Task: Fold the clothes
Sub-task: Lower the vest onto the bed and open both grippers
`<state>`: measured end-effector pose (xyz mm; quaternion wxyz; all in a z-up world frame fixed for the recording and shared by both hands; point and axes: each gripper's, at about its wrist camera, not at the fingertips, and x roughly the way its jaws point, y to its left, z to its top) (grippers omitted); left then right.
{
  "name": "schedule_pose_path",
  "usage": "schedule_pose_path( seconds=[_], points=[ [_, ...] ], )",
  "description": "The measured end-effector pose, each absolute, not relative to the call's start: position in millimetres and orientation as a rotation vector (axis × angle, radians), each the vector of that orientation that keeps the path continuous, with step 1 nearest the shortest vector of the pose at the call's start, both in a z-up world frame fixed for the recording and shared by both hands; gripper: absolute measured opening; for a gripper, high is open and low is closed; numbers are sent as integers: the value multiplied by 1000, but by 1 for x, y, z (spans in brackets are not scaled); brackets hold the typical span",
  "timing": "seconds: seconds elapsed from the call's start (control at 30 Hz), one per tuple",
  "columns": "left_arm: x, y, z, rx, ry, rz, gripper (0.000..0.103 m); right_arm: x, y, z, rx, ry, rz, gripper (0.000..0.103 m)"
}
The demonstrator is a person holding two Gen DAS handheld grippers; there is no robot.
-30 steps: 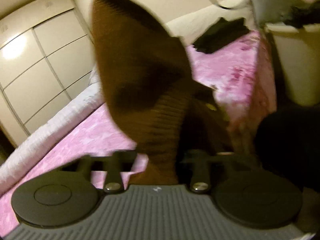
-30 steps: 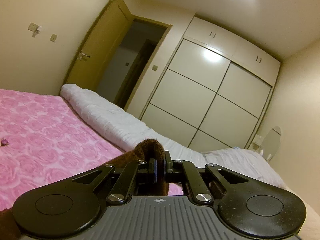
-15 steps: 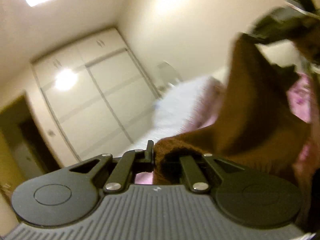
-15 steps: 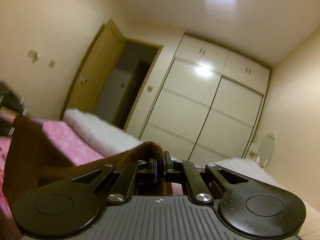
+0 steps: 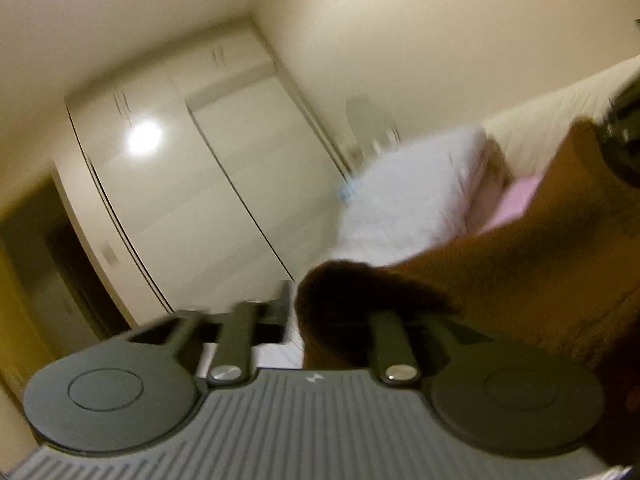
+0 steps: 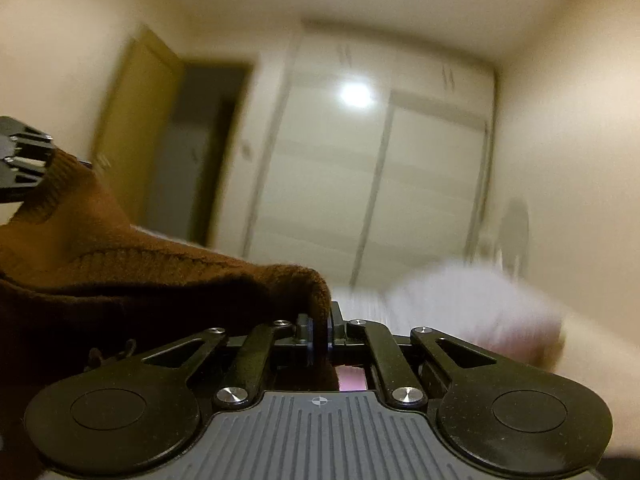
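1. The brown sweater (image 6: pixel 132 276) hangs in the air between the 2 claws. Its edge runs from one claw to the other.
2. The right claw (image 6: pixel 319 330) is pressed together on a fold of the sweater's edge. The knit sticks up between its tips.
3. The left claw (image 5: pixel 316 316) has a bunch of the sweater at its tips. It looks like it is pinching it, but the cloth hides one finger and the picture is blurry.
4. Both cameras point up at the closet (image 6: pixel 372 168) and the ceiling. The bed (image 5: pixel 404 204) shows only as a white and pink blur, low down.
5. I think the step is holding the sweater up and spread out, so it can go flat.
6. To do it well, keep both pinches tight and keep the claws level.
7. Pull them apart just enough to make the edge straight, not so hard that the knit stretches.
8. Move slowly, so the loose part does not swing or twist.
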<state>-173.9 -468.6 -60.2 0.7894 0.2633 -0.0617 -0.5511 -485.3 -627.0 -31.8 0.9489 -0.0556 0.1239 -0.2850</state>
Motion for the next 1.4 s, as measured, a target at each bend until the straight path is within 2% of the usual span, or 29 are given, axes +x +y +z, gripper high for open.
schedule_pose_path(
  seconds=[0.03, 0.1, 0.17, 0.27, 0.33, 0.43, 0.6, 0.9, 0.93, 0.97, 1.03, 1.1, 1.17, 1.2, 1.23, 1.4],
  points=[
    [-159, -500, -88, 567, -61, -1201, 46, -464, -656, -60, -77, 328, -590, 7],
    [-136, -537, -141, 575, 54, -1205, 46, -431, -698, -121, -62, 481, -664, 28],
    [-117, -538, -180, 578, 127, -1221, 47, -422, -718, -170, -40, 572, -676, 31],
    [-102, -513, -222, 611, 192, -1239, 51, -434, -722, -219, -10, 654, -633, 42],
    [-111, -485, -235, 622, 215, -1264, 54, -449, -712, -234, 6, 691, -596, 44],
    [-128, -435, -244, 636, 226, -1305, 63, -472, -688, -238, -9, 710, -537, 45],
    [-187, -346, -243, 632, 215, -1403, 64, -509, -624, -230, -130, 714, -441, 50],
    [-302, -304, -265, 713, 254, -1575, 64, -528, -554, -267, -467, 846, -322, 53],
    [-307, -309, -269, 719, 269, -1563, 61, -528, -553, -273, -501, 856, -322, 53],
    [-309, -316, -273, 727, 286, -1540, 50, -527, -554, -279, -538, 868, -327, 54],
    [-311, -331, -281, 741, 319, -1493, 36, -526, -559, -289, -593, 881, -335, 55],
    [-308, -345, -289, 742, 333, -1440, 33, -525, -569, -297, -603, 869, -331, 57],
    [-300, -357, -295, 729, 335, -1388, 14, -524, -577, -300, -593, 841, -333, 60],
    [-295, -359, -293, 705, 331, -1368, 10, -522, -582, -300, -580, 824, -337, 62],
    [-289, -361, -292, 682, 327, -1348, 2, -520, -588, -300, -565, 807, -343, 62],
    [-248, -358, -256, 589, 279, -1239, 2, -502, -613, -296, -576, 793, -385, 60]
  ],
)
